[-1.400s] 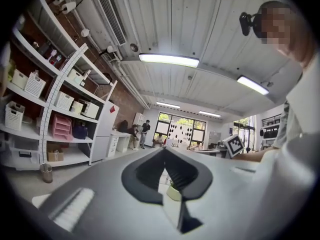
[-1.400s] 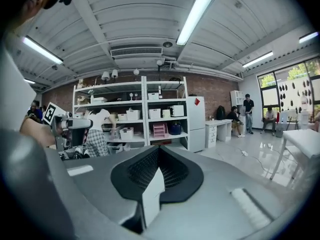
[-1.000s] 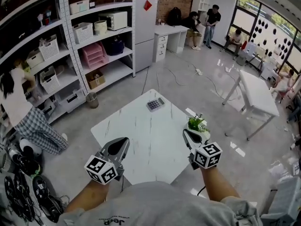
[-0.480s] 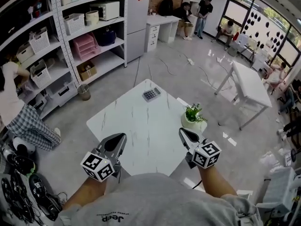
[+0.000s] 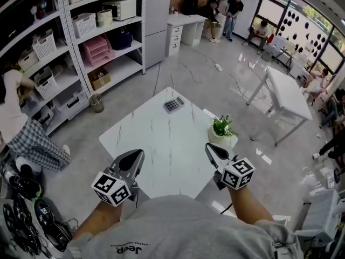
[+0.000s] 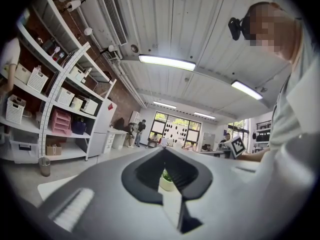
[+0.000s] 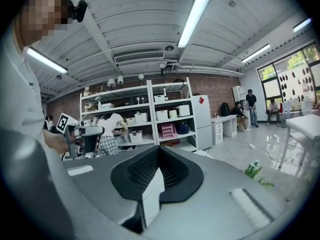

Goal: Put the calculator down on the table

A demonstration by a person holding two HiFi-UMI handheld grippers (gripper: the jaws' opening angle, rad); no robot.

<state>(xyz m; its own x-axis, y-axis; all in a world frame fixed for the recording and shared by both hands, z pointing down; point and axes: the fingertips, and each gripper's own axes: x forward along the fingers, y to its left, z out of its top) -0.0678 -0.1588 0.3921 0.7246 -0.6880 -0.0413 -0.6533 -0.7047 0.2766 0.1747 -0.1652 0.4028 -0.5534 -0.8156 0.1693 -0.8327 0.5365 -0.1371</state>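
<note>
The grey calculator (image 5: 173, 104) lies flat at the far corner of the white marble table (image 5: 156, 144), well away from both grippers. My left gripper (image 5: 140, 152) hovers over the table's near left edge, its jaws together and holding nothing. My right gripper (image 5: 207, 146) is at the near right edge, just short of the potted plant (image 5: 221, 133), shut and empty too. In the left gripper view the jaws (image 6: 164, 149) meet at the tips, with the plant (image 6: 166, 180) seen past them. In the right gripper view the jaws (image 7: 158, 147) are likewise closed.
Metal shelving (image 5: 81, 42) with baskets lines the left wall, where a person (image 5: 21, 128) bends down. Shoes (image 5: 27, 220) lie on the floor at the near left. A second white table (image 5: 288, 99) stands to the right. Several people sit and stand at the far end.
My right gripper has drawn back a little from the potted plant. The left gripper has hardly moved. Both stay shut, and the calculator has not moved on the table.
</note>
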